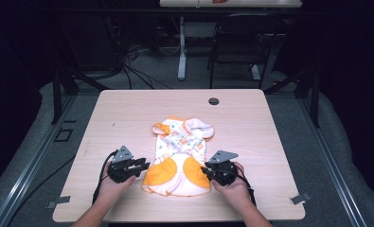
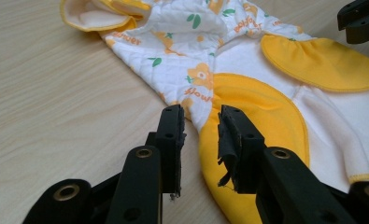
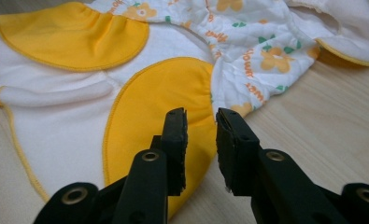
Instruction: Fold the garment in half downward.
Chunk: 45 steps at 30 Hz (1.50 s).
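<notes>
A small white quilted baby garment (image 1: 180, 156) with flower print and yellow-orange patches lies flat on the wooden table (image 1: 128, 109), near the front middle. My left gripper (image 1: 145, 166) rests on the table at the garment's left lower edge and points right. Seen from the left gripper view, its jaws (image 2: 201, 123) stand apart with nothing between them, just short of the yellow patch (image 2: 266, 116). My right gripper (image 1: 205, 170) sits at the garment's right lower edge and points left. Its jaws (image 3: 201, 123) are open too, over the rim of a yellow patch (image 3: 168, 98).
A round cable hole (image 1: 213, 101) sits in the table's far middle. Metal clips (image 1: 57, 202) (image 1: 299, 198) stick out at both front corners. Behind the table stand a black chair (image 1: 241, 38) and a desk leg (image 1: 182, 52). Bare wood surrounds the garment.
</notes>
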Tool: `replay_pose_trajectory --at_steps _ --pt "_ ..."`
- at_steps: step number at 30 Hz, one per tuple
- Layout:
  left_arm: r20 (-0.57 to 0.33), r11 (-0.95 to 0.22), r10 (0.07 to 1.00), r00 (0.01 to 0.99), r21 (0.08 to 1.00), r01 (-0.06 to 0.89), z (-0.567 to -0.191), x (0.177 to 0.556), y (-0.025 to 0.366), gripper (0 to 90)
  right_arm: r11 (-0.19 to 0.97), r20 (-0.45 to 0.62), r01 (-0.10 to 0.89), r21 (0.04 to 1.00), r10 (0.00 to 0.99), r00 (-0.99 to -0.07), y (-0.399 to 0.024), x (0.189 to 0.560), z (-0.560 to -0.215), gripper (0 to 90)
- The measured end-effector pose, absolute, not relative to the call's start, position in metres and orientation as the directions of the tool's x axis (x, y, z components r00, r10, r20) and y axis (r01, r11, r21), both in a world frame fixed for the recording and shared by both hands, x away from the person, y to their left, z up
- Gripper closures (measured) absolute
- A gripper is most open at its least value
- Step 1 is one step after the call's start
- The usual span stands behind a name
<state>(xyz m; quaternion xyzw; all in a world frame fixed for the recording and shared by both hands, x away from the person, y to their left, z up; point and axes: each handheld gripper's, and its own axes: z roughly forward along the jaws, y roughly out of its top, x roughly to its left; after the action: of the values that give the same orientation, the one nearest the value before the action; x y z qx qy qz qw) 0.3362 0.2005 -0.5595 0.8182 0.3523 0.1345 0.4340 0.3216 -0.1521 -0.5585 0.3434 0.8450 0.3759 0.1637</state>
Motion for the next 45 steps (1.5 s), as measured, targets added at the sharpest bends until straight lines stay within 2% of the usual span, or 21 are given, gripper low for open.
replay_pose_trajectory --at_steps 6,9,16,30,41,45 --pt "-0.048 -0.405 0.677 0.734 0.809 0.426 -0.561 0.338 0.187 69.2 0.511 -0.044 0.439 0.739 0.687 -0.725 -0.145 0.321 -0.559 79.6" --pt "-0.060 -0.417 0.661 0.748 0.800 0.432 -0.564 0.340 0.181 77.7 0.524 -0.051 0.443 0.728 0.685 -0.727 -0.142 0.323 -0.563 82.3" --pt "-0.029 -0.496 0.637 0.771 0.750 0.438 -0.575 0.342 0.172 89.2 0.576 -0.071 0.444 0.686 0.661 -0.747 -0.137 0.325 -0.571 85.7" --pt "-0.027 -0.546 0.595 0.803 0.719 0.429 -0.579 0.328 0.168 89.7 0.578 -0.039 0.442 0.686 0.637 -0.770 -0.141 0.320 -0.574 87.1" --pt "-0.030 -0.597 0.540 0.841 0.691 0.408 -0.576 0.307 0.169 89.7 0.644 -0.037 0.422 0.639 0.573 -0.819 -0.143 0.302 -0.569 86.6" --pt "-0.041 -0.606 0.527 0.849 0.683 0.409 -0.575 0.298 0.170 89.7 0.654 0.013 0.431 0.622 0.542 -0.841 -0.144 0.296 -0.567 86.3"
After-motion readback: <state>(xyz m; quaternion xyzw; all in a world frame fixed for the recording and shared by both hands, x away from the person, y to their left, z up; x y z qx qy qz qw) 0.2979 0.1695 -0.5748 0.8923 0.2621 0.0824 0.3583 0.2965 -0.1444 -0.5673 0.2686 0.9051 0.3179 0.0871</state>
